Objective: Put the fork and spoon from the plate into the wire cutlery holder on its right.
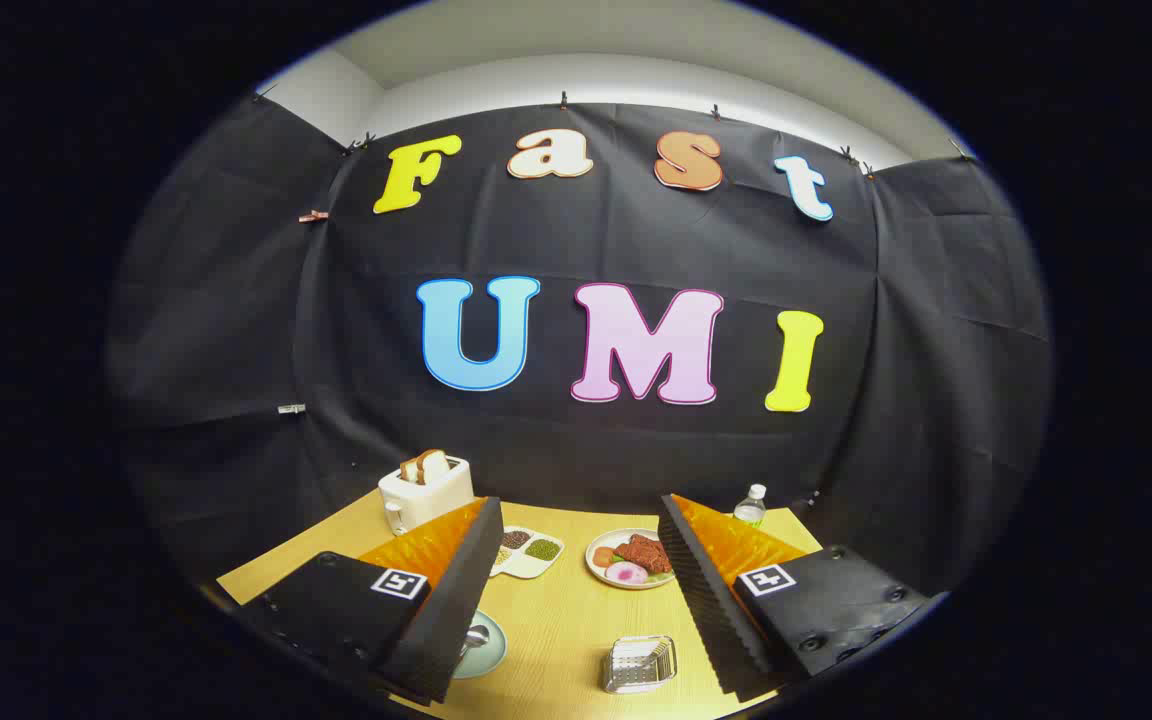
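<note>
The tool [576,600], held above a wooden table [561,625], with its two fingers spread wide apart and gripping nothing. Between the fingers and close in, a wire cutlery holder [639,664] stands on the table, nearer the right finger; a utensil appears to lie in it already, though which one cannot be told. Beside the inner edge of the left finger lies a pale green plate [484,645], partly covered by that finger, with the bowl of a spoon [477,636] showing on it. The plate and the holder sit well apart, with bare table between them. Farther ahead, between the fingertips, a white divided tray [528,552] holds dark and green foods in separate compartments, and to its right a round plate of food [628,560] carries a brown piece and a pink piece. Beyond the left fingertip stands a white toaster [424,492] with two slices of bread upright in its slots. Beyond the right fingertip stands a small water bottle [751,506], near the booth's dark cloth wall.
</note>
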`<state>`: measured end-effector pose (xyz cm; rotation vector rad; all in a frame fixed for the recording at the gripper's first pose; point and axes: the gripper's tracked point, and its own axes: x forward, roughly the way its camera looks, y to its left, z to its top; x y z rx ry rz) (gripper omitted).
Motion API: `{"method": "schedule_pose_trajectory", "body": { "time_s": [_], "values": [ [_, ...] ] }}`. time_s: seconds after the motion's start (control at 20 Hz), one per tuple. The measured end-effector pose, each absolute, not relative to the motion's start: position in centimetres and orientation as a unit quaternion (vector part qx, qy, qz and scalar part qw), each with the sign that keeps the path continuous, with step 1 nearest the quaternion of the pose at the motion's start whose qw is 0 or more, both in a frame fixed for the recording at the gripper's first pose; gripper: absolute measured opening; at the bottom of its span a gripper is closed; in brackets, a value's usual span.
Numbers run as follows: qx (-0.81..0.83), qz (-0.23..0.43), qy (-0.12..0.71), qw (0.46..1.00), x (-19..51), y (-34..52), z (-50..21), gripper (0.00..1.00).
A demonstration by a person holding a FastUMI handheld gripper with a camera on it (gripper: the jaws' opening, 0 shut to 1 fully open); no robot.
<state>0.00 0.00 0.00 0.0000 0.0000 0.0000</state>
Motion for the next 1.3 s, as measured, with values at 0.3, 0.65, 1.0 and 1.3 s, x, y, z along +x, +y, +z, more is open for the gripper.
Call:
{"method": "schedule_pose_trajectory", "body": {
  "time_s": [0.3,0.65,1.0,1.3],
  "values": [
    [0.003,0.004,0.015,1.000,0.3,0.5,-0.8,0.97],
    [0.003,0.010,0.021,1.000,0.5,1.0,-1.2,0.97],
    [0.006,0.004,0.032,0.999,0.8,0.8,-1.7,0.97],
    [0.007,-0.006,0.037,0.999,1.1,0.6,-1.7,0.97]
  ]
}}
